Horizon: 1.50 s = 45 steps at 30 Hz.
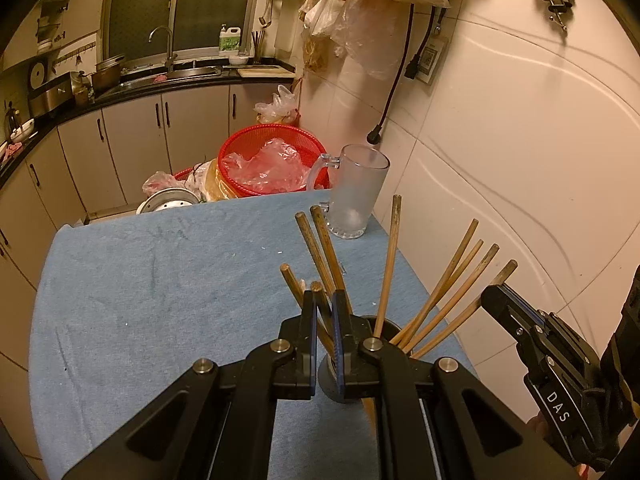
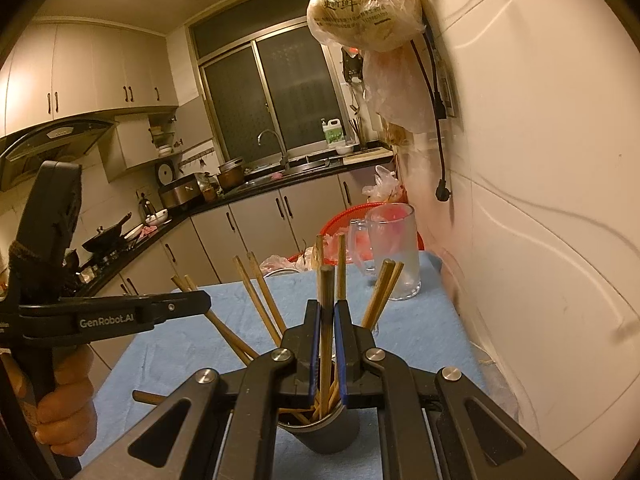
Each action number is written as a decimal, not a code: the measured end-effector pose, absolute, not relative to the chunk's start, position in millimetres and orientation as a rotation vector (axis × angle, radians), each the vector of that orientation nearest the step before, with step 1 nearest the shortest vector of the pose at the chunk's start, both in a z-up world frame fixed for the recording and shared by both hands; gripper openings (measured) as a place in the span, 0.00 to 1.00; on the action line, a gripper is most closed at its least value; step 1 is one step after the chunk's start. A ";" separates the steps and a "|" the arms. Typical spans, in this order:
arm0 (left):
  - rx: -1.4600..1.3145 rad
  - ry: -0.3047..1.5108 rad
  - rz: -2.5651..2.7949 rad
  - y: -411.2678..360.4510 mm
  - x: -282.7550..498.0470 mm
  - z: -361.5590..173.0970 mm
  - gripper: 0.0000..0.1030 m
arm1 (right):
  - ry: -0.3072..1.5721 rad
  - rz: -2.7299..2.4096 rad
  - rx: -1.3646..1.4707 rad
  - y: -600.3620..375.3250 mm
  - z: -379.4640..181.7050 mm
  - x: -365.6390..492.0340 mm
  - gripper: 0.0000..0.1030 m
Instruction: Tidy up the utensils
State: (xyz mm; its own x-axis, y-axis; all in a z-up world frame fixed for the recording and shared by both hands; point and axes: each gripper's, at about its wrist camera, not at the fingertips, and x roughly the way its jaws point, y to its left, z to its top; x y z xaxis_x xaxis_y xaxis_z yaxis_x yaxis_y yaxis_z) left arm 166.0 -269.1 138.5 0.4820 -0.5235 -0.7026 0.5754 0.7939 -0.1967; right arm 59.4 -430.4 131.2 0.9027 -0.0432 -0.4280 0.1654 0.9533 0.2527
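We have two hand-held grippers, and each one is pinched tight on a chopstick. Our left hand-held gripper (image 1: 324,300) sits low in the middle of its picture, and its jaws squeeze one brown chopstick (image 1: 318,294) near the top end. Our right hand-held gripper (image 2: 327,312) does the same with another chopstick (image 2: 326,280), which stands almost straight up.

All the chopsticks (image 1: 444,284) stand in a small dark cup (image 2: 328,432) at the bottom of both pictures. They fan out like a bunch of sticks. We think we hold them by the tops because that is the easy part to reach, and from there we can lift them out one at a time.

A frosted glass mug (image 1: 356,192) stands empty at the far end of the tabletop (image 1: 160,280), toward the upper middle of the picture. It may be where the chopsticks should go, but we cannot be sure.

The tabletop has a blue cloth on it. A white wall (image 1: 520,160) runs along the right side. Behind the mug is a red basket (image 1: 272,160) with plastic bags. Far back, at the upper left, we see a sink (image 1: 176,72), cupboards and a dark window.
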 end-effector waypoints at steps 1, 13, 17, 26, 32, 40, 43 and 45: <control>0.068 0.830 -0.669 -268.6 165.9 138.3 0.08 | 0.434 -0.110 0.290 -430.2 131.3 59.4 0.08; 0.063 0.837 -0.662 -266.3 166.0 140.5 0.20 | 0.434 -0.102 0.296 -434.0 134.5 57.7 0.09; 0.061 0.826 -0.671 -264.5 163.0 144.7 0.21 | 0.428 -0.107 0.293 -433.0 138.6 54.3 0.09; 0.041 0.753 -0.586 -238.1 152.7 159.4 0.58 | 0.410 -0.159 0.288 -431.5 150.7 31.9 0.57; 0.059 0.682 -0.469 -207.7 125.4 159.0 0.71 | 0.413 -0.243 0.250 -420.9 159.9 4.0 0.74; 0.136 0.618 -0.267 -177.4 73.7 140.3 0.87 | 0.487 -0.374 0.205 -394.9 151.1 -29.0 0.78; 0.164 0.597 -0.246 -166.8 45.4 132.3 0.91 | 0.505 -0.394 0.180 -384.5 143.9 -39.1 0.78; 0.184 0.597 -0.242 -161.8 30.5 128.2 0.93 | 0.514 -0.410 0.160 -376.8 138.1 -50.8 0.78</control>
State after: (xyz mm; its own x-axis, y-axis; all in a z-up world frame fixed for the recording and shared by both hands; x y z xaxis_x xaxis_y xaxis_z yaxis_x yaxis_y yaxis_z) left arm 30.5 -161.8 128.2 0.8004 -0.1714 -0.5744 0.2772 0.9555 0.1012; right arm -50.8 -376.8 138.1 0.7920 -0.3403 -0.5069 0.4193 0.9067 0.0464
